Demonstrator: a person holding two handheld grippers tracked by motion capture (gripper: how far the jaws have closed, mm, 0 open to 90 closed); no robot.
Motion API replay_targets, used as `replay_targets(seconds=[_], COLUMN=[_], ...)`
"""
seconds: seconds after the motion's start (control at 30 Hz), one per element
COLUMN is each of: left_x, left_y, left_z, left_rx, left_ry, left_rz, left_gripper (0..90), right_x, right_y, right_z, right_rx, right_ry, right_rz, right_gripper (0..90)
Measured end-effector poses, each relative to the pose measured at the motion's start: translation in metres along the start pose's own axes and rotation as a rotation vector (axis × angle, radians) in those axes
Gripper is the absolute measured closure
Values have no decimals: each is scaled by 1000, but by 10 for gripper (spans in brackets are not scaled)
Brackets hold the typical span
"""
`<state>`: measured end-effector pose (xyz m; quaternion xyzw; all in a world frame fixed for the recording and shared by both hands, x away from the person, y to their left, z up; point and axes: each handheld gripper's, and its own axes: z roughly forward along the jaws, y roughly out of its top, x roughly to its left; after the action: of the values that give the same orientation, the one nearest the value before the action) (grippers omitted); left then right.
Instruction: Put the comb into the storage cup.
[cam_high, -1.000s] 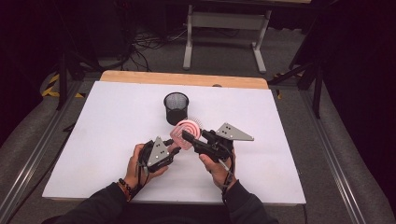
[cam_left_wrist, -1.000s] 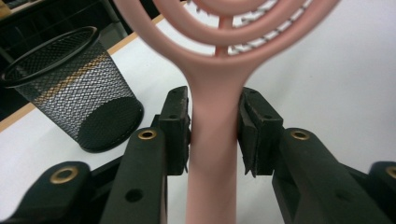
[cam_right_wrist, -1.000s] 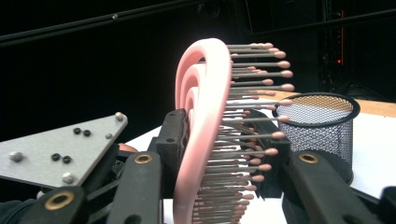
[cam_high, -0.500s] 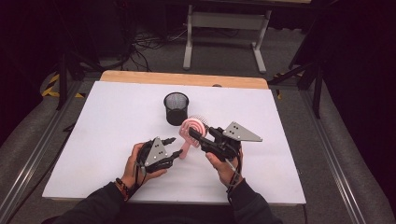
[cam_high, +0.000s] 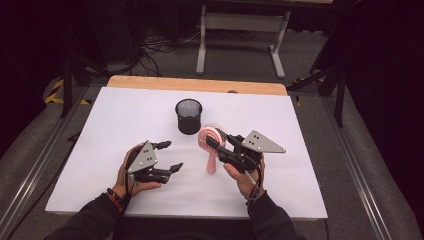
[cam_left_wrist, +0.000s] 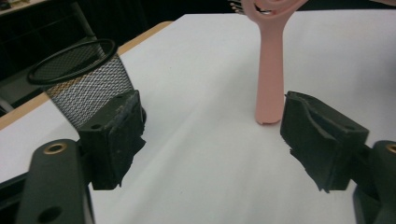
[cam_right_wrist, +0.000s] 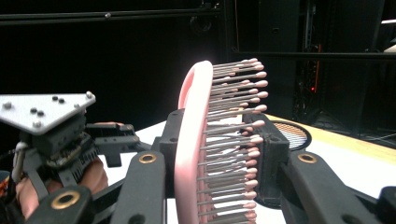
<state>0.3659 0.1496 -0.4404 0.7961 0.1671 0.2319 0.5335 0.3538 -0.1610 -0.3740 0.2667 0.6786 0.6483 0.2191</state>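
Gripping the pink hairbrush (cam_high: 212, 144) head with our right gripper (cam_high: 223, 148) at frame center, we are opening our empty left gripper (cam_high: 169, 156) jaws wide.

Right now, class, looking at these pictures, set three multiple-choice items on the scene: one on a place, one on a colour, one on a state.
1. Where does the mesh pen cup stand?
A. on the white table
B. on the floor
C. in a hand

2. What colour is the hairbrush?
A. blue
B. pink
C. green

3. How is the left gripper?
A. shut on the brush
B. shut on the cup
C. open, holding nothing

Answers: 1 A, the cup rests on the white tabletop; 2 B, handle and head are pink; 3 C, its jaws have just been opening and stand apart, while the right gripper clamps the brush head.
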Motion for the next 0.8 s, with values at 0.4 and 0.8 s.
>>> replay_targets(seconds=[0.4,0.8], left_x=[20,30], left_y=[-24,-38], left_z=[-40,-70], left_rx=[3,-59], left_ry=[22,46], left_rz=[-21,-64], left_gripper=[96,86], right_x=[-6,-19], right_y=[10,28], right_z=[-6,-3], right_rx=[0,-33], right_ry=[-37,-65], right_rz=[-59,-72], right_gripper=[631,630])
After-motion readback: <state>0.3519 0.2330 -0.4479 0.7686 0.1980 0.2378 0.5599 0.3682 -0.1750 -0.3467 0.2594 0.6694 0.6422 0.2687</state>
